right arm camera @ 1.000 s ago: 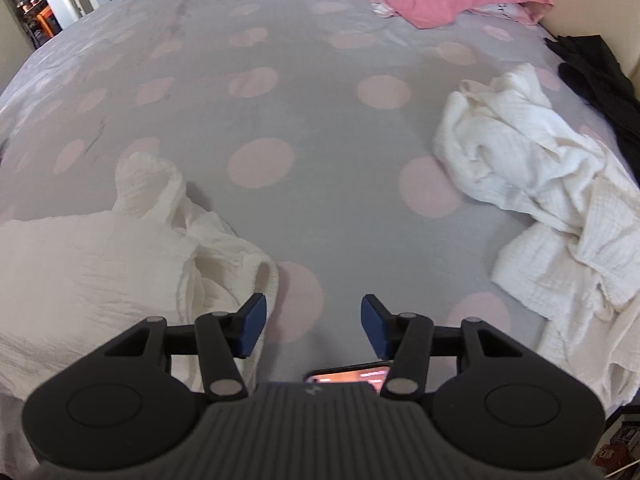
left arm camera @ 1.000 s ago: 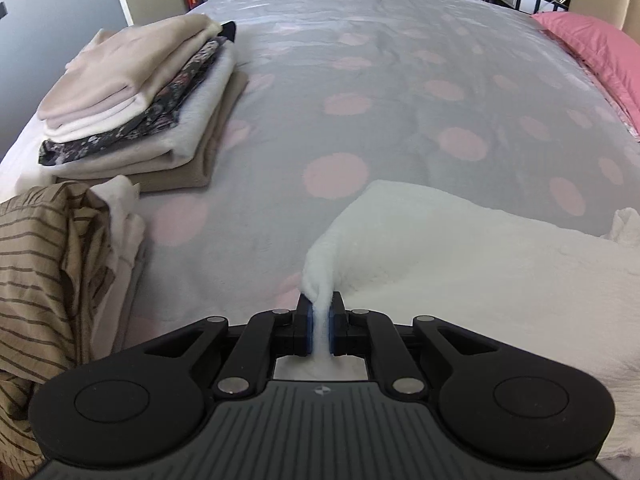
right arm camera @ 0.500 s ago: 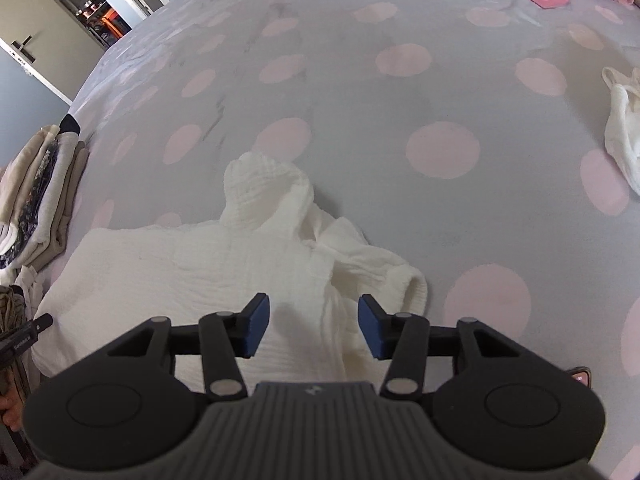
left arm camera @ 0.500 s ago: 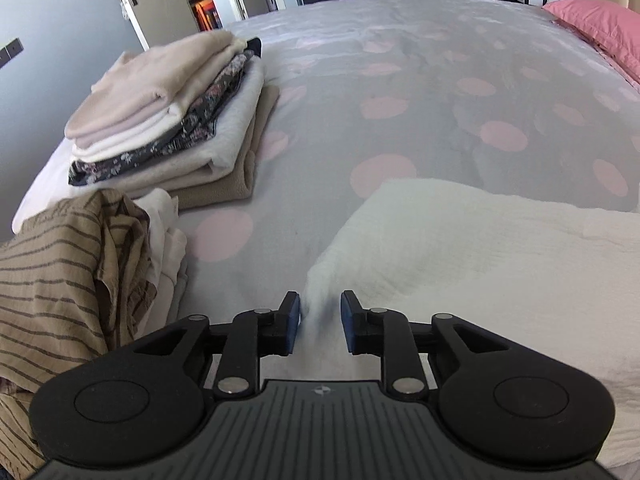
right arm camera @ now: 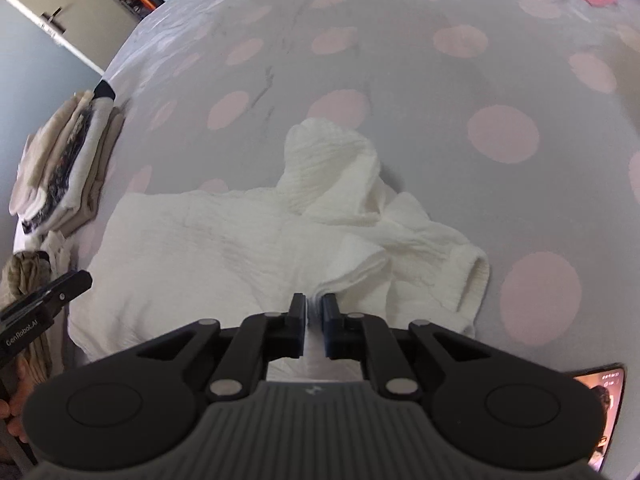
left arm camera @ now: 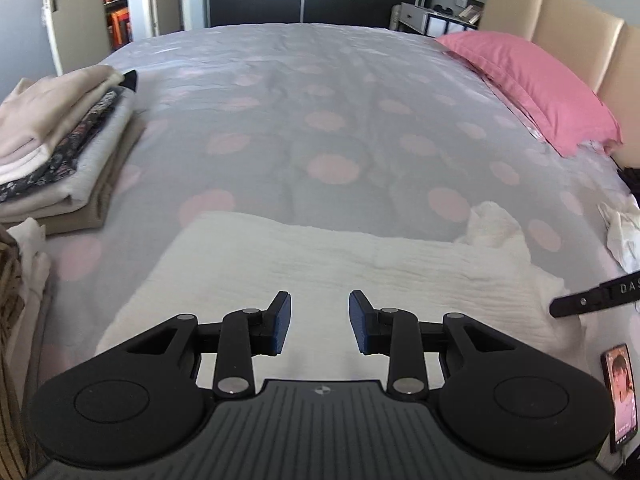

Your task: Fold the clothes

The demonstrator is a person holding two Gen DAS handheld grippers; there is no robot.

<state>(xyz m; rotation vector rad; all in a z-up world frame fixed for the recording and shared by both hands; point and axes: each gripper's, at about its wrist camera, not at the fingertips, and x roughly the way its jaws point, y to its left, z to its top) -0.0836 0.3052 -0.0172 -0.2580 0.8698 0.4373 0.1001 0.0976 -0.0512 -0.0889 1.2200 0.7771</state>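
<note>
On dotted bedspread [right arm camera: 400, 60], crinkled white garment [right arm camera: 200, 248]

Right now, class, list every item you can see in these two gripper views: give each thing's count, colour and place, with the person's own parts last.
white garment: one, spread on the near bed edge, right end bunched
stack of folded clothes: one, beige, white, dark print; bed's left side
striped brown garment: one, crumpled, near left edge
crumpled white cloth: one, far right
pillow: one, pink, by the headboard
bedspread: one, grey with pink dots
phone: one, screen lit, near right
left gripper: black, jaws opening, nothing between
right gripper: black, jaws closing on a garment fold
</note>
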